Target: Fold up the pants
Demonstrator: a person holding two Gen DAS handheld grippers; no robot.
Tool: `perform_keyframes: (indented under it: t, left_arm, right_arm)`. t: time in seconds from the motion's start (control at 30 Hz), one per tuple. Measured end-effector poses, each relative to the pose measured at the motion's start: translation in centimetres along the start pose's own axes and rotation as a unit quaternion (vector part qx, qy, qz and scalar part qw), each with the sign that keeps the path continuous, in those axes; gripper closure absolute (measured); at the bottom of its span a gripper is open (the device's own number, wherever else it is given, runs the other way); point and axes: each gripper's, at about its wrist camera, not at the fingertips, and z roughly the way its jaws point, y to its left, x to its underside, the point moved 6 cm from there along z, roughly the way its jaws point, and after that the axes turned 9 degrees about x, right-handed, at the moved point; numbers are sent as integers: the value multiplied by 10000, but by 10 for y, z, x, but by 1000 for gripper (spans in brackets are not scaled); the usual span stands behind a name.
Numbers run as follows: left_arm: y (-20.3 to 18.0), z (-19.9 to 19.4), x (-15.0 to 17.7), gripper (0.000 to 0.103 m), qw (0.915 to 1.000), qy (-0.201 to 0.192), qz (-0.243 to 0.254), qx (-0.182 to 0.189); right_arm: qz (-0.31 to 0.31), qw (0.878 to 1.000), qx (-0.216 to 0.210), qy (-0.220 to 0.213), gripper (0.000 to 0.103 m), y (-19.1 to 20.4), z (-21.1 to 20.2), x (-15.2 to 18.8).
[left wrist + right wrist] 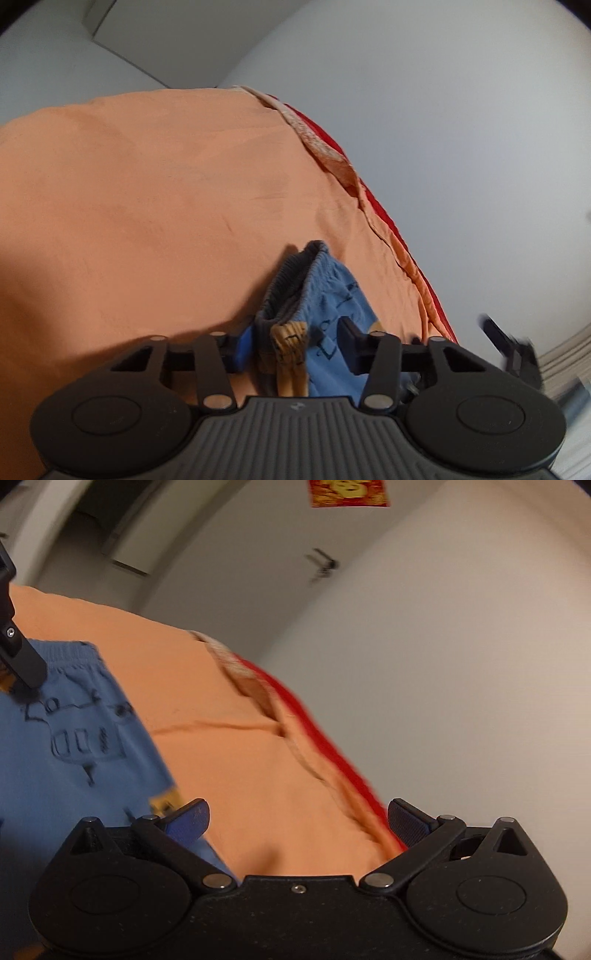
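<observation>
On a bed (147,192) covered with an orange sheet (236,760), a pair of blue pants (332,295) lies bunched near the right edge. From the left wrist view, the left hand-held gripper (291,349) sits at the waistband (291,280), a grey ribbed elastic band standing up in a fold between its fingers. Its jaws are partly drawn in around the cloth; the left pad (243,345) lies against the fabric, and the right finger (351,343) rests on the blue cloth with its black line print. A yellow patch (290,347) of the pants shows between the fingers. Whether both pads truly press the cloth is hard to tell.

To the right, from the right wrist view, the right hand-held gripper (297,819) stands wide open, with only orange sheet between its fingers. Its left pad (188,818) hovers just over the edge of the pants (74,746), and its right pad (406,821) sits over the bed's red trim (325,746). The frame is blurred. A finger of the left hand-held gripper (22,653) touches the pants at the far left. A red and gold paper (349,493) hangs on the pale wall (461,664) behind.
</observation>
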Motion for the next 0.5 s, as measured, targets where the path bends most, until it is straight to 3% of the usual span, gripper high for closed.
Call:
perform_keyframes:
  t: [0.13, 0.27, 0.37, 0.5]
  left_arm:
    - [3, -1, -2, 53, 9999, -20, -164, -31]
    - [-1, -1, 0, 44, 10000, -2, -48, -84]
    - [-5, -1, 2, 36, 9999, -23, 65, -94]
    - [-8, 0, 4, 36, 9994, -13, 293, -191]
  right_arm:
    - [773, 9943, 497, 538, 1, -41, -56, 32]
    - [1517, 9753, 1181, 1090, 1, -59, -104, 70]
    - [1548, 9753, 1032, 1192, 1, -44, -116, 84]
    - [1169, 9835, 847, 1094, 1, -14, -121, 84]
